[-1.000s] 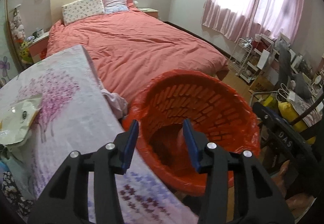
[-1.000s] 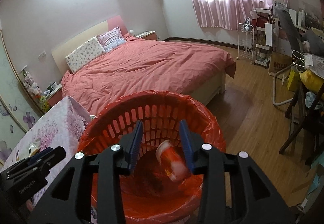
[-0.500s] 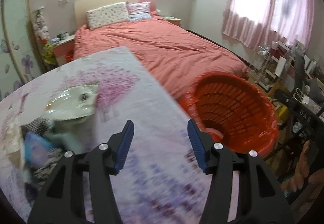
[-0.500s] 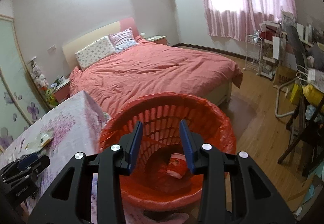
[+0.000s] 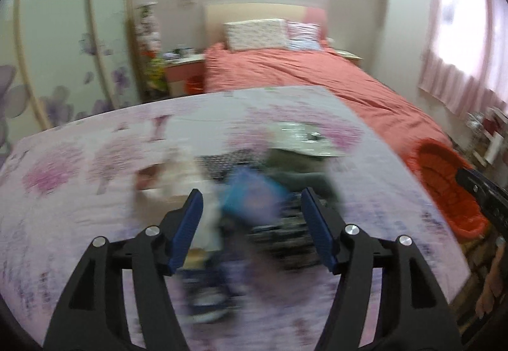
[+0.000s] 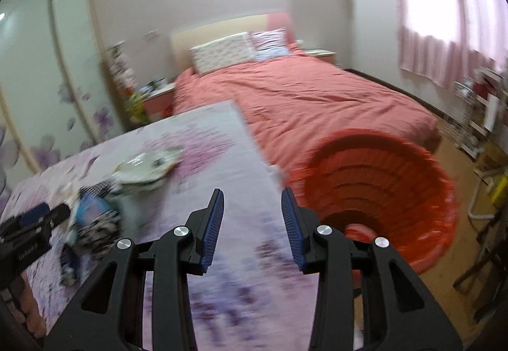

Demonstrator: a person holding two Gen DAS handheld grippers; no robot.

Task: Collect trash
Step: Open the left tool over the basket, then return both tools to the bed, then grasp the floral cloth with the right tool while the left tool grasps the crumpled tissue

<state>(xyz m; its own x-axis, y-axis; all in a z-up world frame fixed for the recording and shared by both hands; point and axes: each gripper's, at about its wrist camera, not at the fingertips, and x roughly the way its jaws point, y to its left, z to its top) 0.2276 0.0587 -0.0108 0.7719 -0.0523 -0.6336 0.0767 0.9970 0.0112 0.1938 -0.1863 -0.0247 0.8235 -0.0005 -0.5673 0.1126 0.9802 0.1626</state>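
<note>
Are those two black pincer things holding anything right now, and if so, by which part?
Nothing is held. The left gripper is open above the trash pile; the right gripper is open over the table.

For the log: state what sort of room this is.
A bedroom, quite plainly: a made bed with a coral duvet and pillows, pink curtains, and a wardrobe with sliding doors. An orange trash basket stands beside a cloth-covered table.
</note>
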